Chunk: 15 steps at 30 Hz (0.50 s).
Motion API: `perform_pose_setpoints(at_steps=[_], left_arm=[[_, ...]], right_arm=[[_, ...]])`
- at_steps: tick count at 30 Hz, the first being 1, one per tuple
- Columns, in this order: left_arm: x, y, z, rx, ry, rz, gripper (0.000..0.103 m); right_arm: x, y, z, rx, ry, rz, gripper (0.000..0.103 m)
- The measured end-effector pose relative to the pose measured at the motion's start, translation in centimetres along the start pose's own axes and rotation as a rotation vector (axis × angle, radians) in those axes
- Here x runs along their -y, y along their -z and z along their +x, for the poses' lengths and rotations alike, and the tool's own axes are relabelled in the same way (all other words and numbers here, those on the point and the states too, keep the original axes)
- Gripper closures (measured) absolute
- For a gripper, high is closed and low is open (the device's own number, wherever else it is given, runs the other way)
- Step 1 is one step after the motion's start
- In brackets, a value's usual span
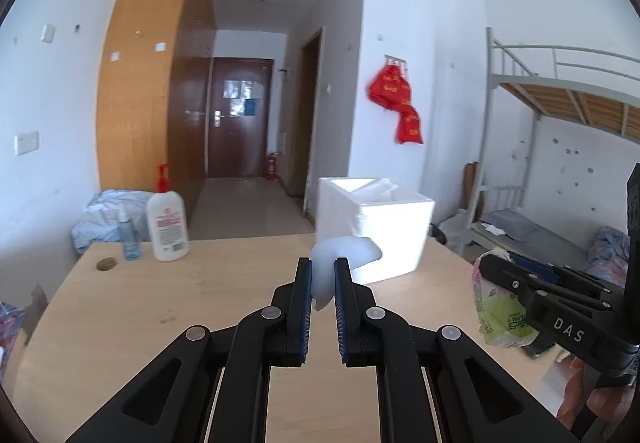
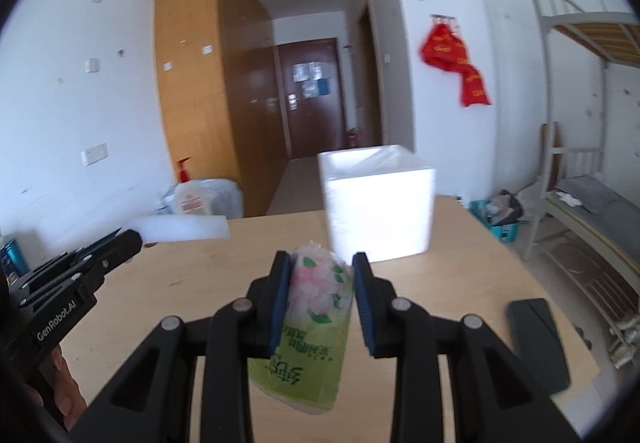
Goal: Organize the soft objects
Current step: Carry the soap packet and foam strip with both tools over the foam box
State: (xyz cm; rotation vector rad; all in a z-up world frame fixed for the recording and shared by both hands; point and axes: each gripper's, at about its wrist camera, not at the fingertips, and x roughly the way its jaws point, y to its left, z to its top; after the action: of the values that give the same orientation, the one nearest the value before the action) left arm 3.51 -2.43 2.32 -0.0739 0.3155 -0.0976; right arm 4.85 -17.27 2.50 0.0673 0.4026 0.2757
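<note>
My left gripper point(image 1: 322, 271) is shut on a white foam piece point(image 1: 340, 255) and holds it above the wooden table point(image 1: 160, 303), just in front of the white foam box point(image 1: 384, 231). From the right wrist view the foam piece point(image 2: 180, 229) shows as a flat slab sticking out of the left gripper point(image 2: 134, 239). My right gripper point(image 2: 322, 263) is shut on a green floral tissue pack point(image 2: 316, 319), held above the table, short of the foam box point(image 2: 376, 203). The right gripper point(image 1: 486, 263) and the tissue pack point(image 1: 500, 307) also show at the right of the left wrist view.
A white lotion pump bottle point(image 1: 167, 221), a small blue spray bottle point(image 1: 130, 237) and a round brown object point(image 1: 106, 264) stand at the table's far left. A black flat object point(image 2: 538, 343) lies at the table's right. A bunk bed point(image 1: 560, 103) stands to the right.
</note>
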Motion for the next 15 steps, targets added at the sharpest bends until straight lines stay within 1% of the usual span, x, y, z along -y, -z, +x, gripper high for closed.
perform_pose_setpoints(at_steps=[3,7,11,15], left_arm=[[1.1,0.0,0.7,-0.006,0.033,0.011,0.092],[2.3,0.0,1.2,-0.007,0.055,0.028,0.092],[2.7,-0.2,1.5,-0.012,0.072,0.032,0.092],[2.8,-0.2,1.8,-0.015,0.068,0.03,0.092]], right_arm=[[1.1,-0.1,-0.7,0.013,0.042,0.02,0.068],[1.6,-0.3,-1.1,0.027,0.07,0.029,0.068],[2.0,-0.5,-0.9,0.029,0.08,0.039,0.068],[2.4,-0.6,-0.3,0.022,0.082,0.043,0.068]])
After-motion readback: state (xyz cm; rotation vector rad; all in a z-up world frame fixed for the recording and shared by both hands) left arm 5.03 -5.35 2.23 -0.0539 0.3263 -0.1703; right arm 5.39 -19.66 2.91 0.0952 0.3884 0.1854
